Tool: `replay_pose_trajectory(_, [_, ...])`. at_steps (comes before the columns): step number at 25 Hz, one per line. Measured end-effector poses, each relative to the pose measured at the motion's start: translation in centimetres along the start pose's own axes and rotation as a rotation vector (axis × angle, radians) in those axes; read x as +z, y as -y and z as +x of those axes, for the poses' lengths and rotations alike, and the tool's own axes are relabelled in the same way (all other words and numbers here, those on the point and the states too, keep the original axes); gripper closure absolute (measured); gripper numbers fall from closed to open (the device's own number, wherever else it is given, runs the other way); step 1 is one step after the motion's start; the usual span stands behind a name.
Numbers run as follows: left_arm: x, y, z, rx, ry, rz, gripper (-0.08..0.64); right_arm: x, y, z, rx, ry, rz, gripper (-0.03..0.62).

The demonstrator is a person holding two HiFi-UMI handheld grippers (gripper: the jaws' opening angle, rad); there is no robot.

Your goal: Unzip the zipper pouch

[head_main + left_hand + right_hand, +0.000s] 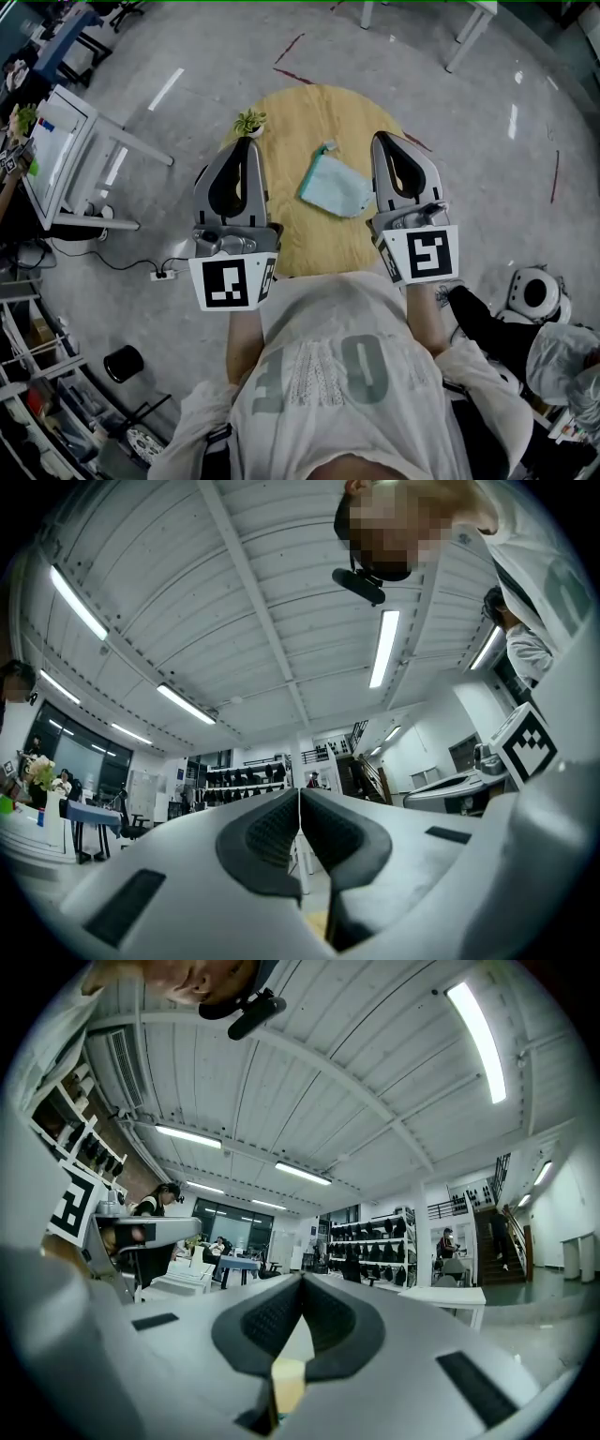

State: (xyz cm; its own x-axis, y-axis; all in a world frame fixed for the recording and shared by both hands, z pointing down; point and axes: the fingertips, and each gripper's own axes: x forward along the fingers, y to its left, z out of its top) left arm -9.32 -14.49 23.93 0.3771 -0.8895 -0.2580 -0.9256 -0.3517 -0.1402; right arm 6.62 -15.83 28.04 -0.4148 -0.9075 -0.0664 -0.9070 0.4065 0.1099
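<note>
A pale teal zipper pouch lies flat on the round wooden table, its zip pull at the far end. My left gripper hovers to the pouch's left, shut with nothing in it. My right gripper hovers just right of the pouch, also shut and empty. Both point away from me and tilt upward: in the left gripper view the closed left gripper faces the ceiling, and in the right gripper view the closed right gripper does too. Neither touches the pouch.
A small potted plant stands at the table's far left rim, close to the left gripper's tip. A white desk is at left, a power strip with cable on the floor, a black bin lower left, white table legs beyond.
</note>
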Motion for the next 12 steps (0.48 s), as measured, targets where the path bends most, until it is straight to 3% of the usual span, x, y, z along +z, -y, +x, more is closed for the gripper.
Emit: replay_pose_trajectory(12, [-0.6, -1.8, 0.0, 0.022, -0.008, -0.004, 0.531, -1.0, 0.5, 0.5, -0.018, -0.036, -0.003, 0.563])
